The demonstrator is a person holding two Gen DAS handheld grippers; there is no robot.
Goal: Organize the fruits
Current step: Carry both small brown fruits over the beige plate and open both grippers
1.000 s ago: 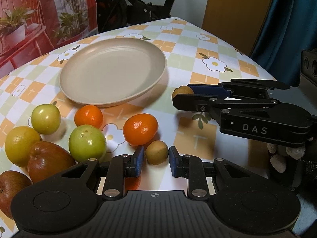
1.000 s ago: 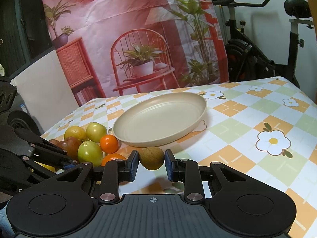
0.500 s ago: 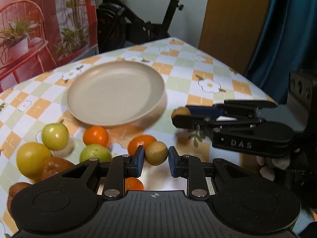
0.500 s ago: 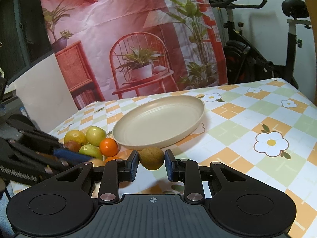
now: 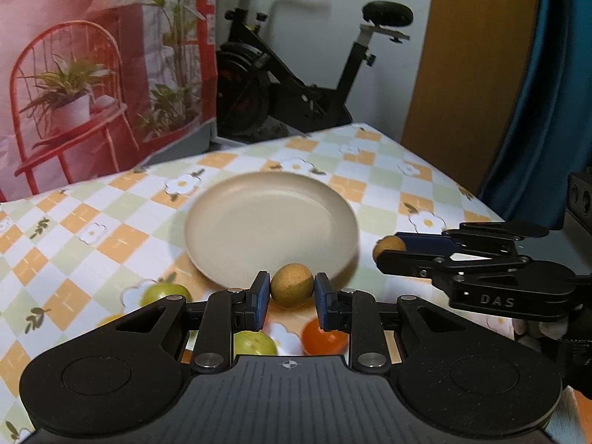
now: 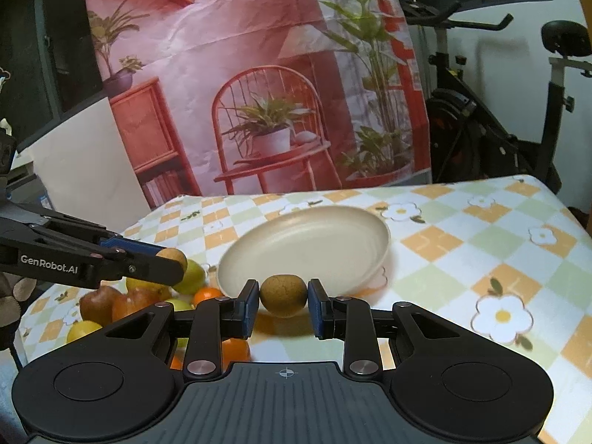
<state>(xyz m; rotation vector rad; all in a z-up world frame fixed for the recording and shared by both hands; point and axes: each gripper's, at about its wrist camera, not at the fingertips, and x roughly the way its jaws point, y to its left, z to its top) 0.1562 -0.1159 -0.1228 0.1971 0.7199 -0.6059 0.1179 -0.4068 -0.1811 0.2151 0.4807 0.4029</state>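
My left gripper point(image 5: 292, 292) is shut on a small tan-brown round fruit point(image 5: 292, 285) and holds it above the table, near the front rim of the beige plate point(image 5: 272, 222). My right gripper point(image 6: 283, 298) is shut on a similar brown fruit point(image 6: 283, 294), also lifted, near the plate point(image 6: 307, 244). Each gripper shows in the other's view: the right one point(image 5: 392, 249) to the plate's right, the left one point(image 6: 174, 259) to its left. The plate holds nothing.
Loose fruit lies on the checkered flower tablecloth point(image 6: 462, 244): green fruits point(image 5: 164, 292), an orange point(image 5: 325, 336), red apples point(image 6: 100, 303), a lemon point(image 6: 83, 329). An exercise bike point(image 5: 296, 74) and a printed backdrop point(image 6: 259, 74) stand behind the table.
My left gripper closed on the tan fruit and lifted it off the table toward the plate. My right gripper rose a little with its fruit still held.
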